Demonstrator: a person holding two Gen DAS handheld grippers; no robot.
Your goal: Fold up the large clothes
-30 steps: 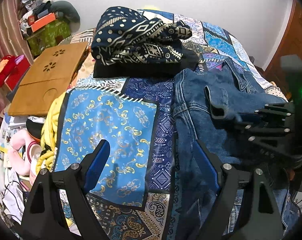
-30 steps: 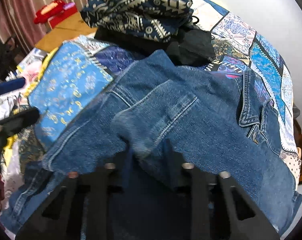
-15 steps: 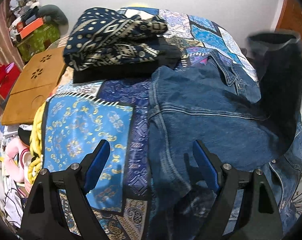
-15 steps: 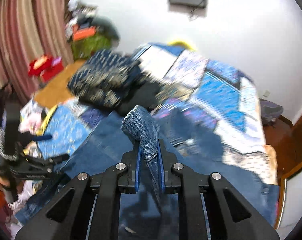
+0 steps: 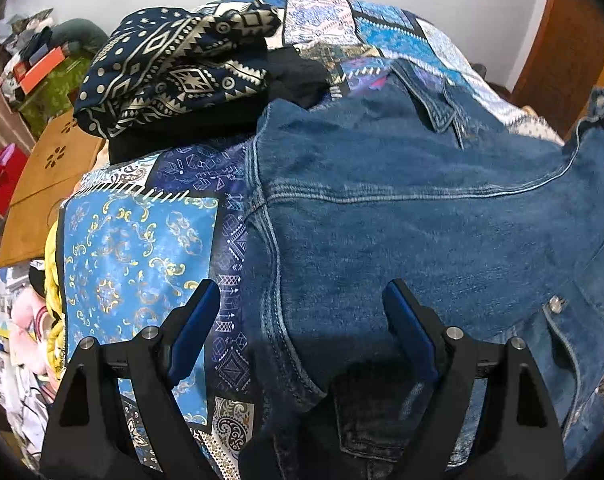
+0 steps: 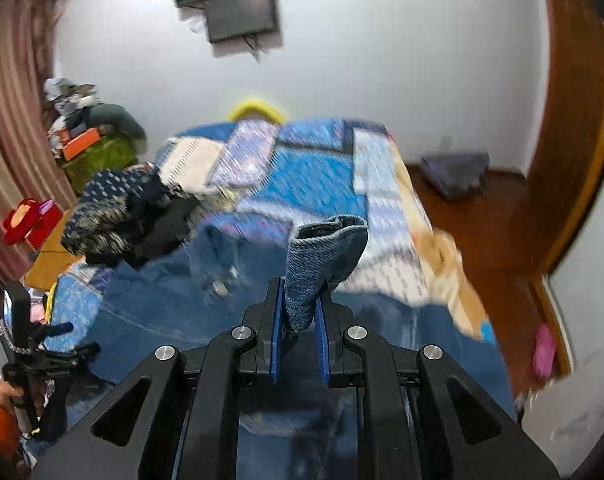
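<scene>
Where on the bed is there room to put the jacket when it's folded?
The bare quilt left of the denim jacket, below the patterned clothes pile, is free. The far quilt behind the jacket looks free too. The pile's corner is crowded.

Matt, coarse-woven blue denim is seen in the jacket (image 5: pixel 422 220), with pale stitched seams and shiny metal buttons. The bedspread (image 5: pixel 141 248) is smooth printed cloth. Matt black plastic forms the left gripper (image 5: pixel 297 324), with polished metal pins.
</scene>
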